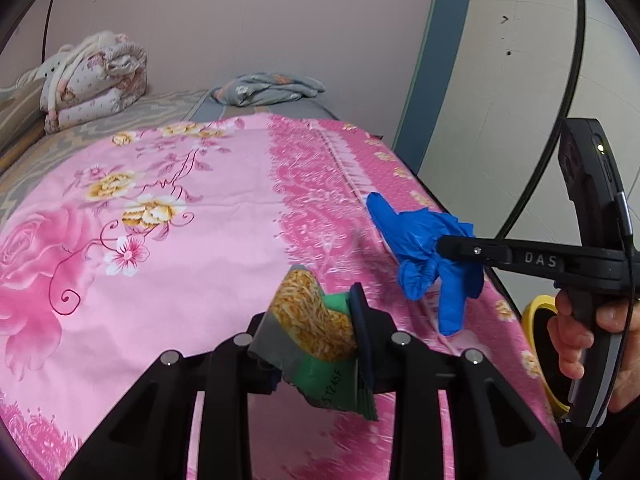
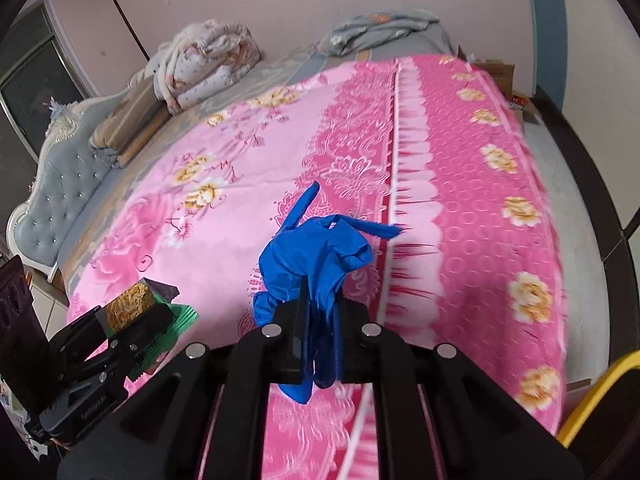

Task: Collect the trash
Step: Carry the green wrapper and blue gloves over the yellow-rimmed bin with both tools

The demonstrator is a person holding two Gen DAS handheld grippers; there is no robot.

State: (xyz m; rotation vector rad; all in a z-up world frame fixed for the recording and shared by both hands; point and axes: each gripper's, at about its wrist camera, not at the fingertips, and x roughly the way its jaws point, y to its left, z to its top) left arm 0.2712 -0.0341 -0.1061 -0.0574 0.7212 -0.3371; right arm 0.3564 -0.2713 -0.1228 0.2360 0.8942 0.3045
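My left gripper (image 1: pixel 316 340) is shut on a green noodle wrapper (image 1: pixel 316 320) with a noodle picture, held above the pink flowered bedsheet (image 1: pixel 160 240). My right gripper (image 2: pixel 318 320) is shut on a crumpled blue glove (image 2: pixel 316 248), also held above the sheet. In the left wrist view the glove (image 1: pixel 420 248) hangs from the right gripper (image 1: pixel 444 246) at the bed's right edge. In the right wrist view the left gripper (image 2: pixel 140 316) with the wrapper (image 2: pixel 132 304) is at the lower left.
A folded floral quilt (image 1: pixel 92 76) and a grey cloth (image 1: pixel 268 88) lie at the far end of the bed. A grey tufted headboard (image 2: pixel 60 184) is on the left. A yellow-rimmed bin (image 1: pixel 544 356) stands by the bed's right side.
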